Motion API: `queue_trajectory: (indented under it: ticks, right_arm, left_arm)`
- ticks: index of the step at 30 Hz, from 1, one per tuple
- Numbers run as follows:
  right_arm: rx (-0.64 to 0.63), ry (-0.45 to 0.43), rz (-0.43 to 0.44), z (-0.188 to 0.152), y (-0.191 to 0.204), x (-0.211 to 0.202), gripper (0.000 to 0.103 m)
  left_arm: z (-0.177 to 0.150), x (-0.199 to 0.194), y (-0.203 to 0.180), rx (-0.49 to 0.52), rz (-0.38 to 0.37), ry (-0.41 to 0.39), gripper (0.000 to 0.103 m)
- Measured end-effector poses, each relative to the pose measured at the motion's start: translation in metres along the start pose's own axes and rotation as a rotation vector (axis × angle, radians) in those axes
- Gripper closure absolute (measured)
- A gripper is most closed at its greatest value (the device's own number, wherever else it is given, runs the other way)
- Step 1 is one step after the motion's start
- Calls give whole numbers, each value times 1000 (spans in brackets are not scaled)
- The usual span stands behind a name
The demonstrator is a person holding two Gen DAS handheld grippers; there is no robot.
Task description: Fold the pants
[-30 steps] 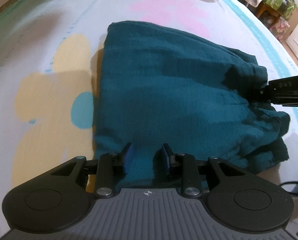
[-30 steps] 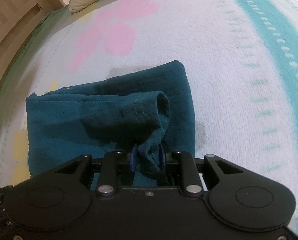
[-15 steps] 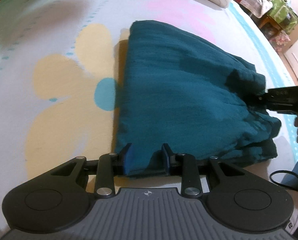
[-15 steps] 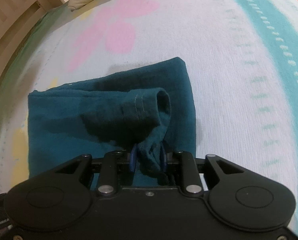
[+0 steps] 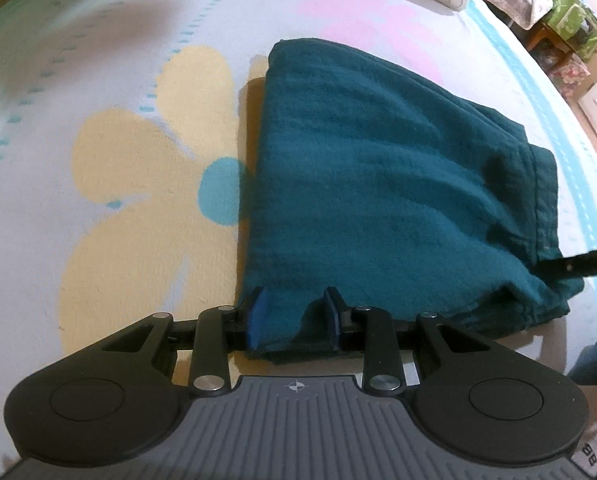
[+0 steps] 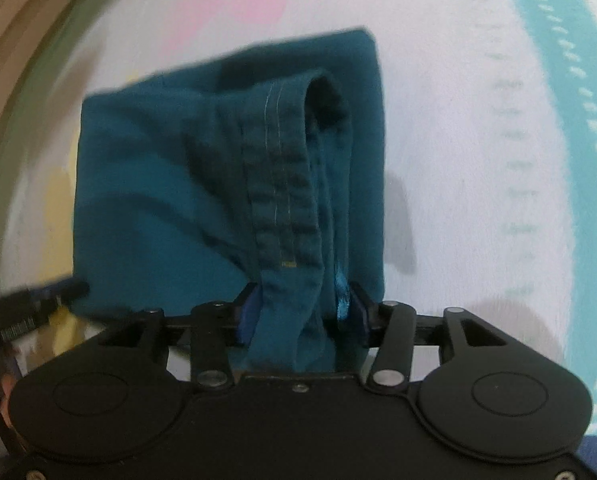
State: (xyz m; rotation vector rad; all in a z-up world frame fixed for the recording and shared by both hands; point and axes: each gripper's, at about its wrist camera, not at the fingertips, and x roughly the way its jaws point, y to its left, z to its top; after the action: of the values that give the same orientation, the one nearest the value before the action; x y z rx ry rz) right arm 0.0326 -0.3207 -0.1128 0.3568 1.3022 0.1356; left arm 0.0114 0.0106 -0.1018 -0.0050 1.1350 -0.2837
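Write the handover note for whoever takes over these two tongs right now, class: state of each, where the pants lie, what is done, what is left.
Left tongs: shut on the near edge of the teal pants.
Right tongs: jaws opening, waistband between them, pads no longer pressing.
Pants: folded into a compact stack on the flowered bedspread.
Done: main folds.
Left: probably free both tongs and flatten the raised waistband.
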Motion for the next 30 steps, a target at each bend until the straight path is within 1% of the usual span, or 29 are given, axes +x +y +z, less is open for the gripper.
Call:
queue_trajectory:
  ticks: [3,5,7,9,10,13,15,19,21,22,25,26,28,30]
  right_arm:
    - [37,-52,15,1,-2,-9,47]
    - [66,-124,27,2,-6,-19,46]
    - [80,-197,29,3,-7,-26,40]
    - [93,-257,9,5,-7,-28,32]
    - [99,-277,-4,7,-8,-27,31]
    - [130,-278,-28,15,-12,-16,31]
    - [147,-278,-22,18,-10,-8,31]
    - [171,-253,-42,23,-16,13,31]
    - [178,-268,-27,22,-19,19,22]
    - [181,-289,-13,21,-18,19,21]
    - [154,-311,15,21,-14,24,16]
    - [141,-316,22,19,-12,25,12]
    - [121,-324,38,17,-10,28,10]
    - [108,-332,61,17,-8,29,7]
  left_arm:
    - [3,-6,-3,29,11,-19,72]
    - [5,-11,-6,45,3,-42,72]
    - [11,-12,-8,50,-7,-61,72]
    - [18,-10,-9,47,-7,-72,71]
    - [21,-9,-9,44,-10,-83,71]
    - [30,-7,-11,29,-17,-112,70]
    - [37,-2,-11,26,-19,-117,59]
    - [43,10,-9,14,-24,-104,58]
    - [45,15,-6,2,-22,-93,57]
    - [45,17,-4,-3,-23,-93,56]
    - [45,21,0,-3,-23,-99,48]
    - [46,23,0,2,-18,-98,44]
    - [46,27,0,9,-6,-94,41]
    - [46,31,1,6,-12,-93,38]
